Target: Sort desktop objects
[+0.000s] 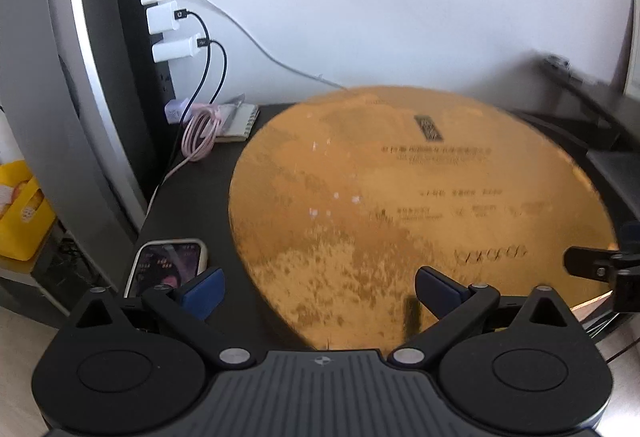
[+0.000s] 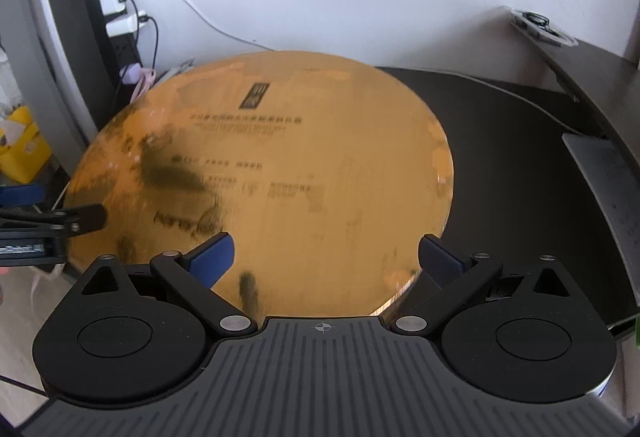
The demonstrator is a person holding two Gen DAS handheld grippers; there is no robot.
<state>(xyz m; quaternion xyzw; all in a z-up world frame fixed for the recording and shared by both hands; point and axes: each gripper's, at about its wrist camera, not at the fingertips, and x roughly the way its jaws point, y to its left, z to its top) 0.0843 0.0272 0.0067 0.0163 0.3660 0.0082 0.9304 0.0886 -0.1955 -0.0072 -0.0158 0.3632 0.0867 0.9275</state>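
Observation:
A large round gold board (image 1: pixel 420 205) with dark print lies flat on the black desk (image 1: pixel 192 205); it also shows in the right wrist view (image 2: pixel 288 173). My left gripper (image 1: pixel 318 291) is open over the board's near left edge, empty. My right gripper (image 2: pixel 324 259) is open over the board's near right part, empty. A phone (image 1: pixel 166 267) with a lit screen lies on the desk just left of my left gripper. A coiled pink cable (image 1: pixel 200 135) and a small comb-like item (image 1: pixel 240 121) lie at the back left.
A black power strip (image 1: pixel 150 17) with three white chargers stands upright at the left, cables hanging. A white wall is behind. A grey laptop edge (image 2: pixel 608 177) lies at the right. A yellow bag (image 1: pixel 20 213) sits left of the desk. The desk's front edge is near.

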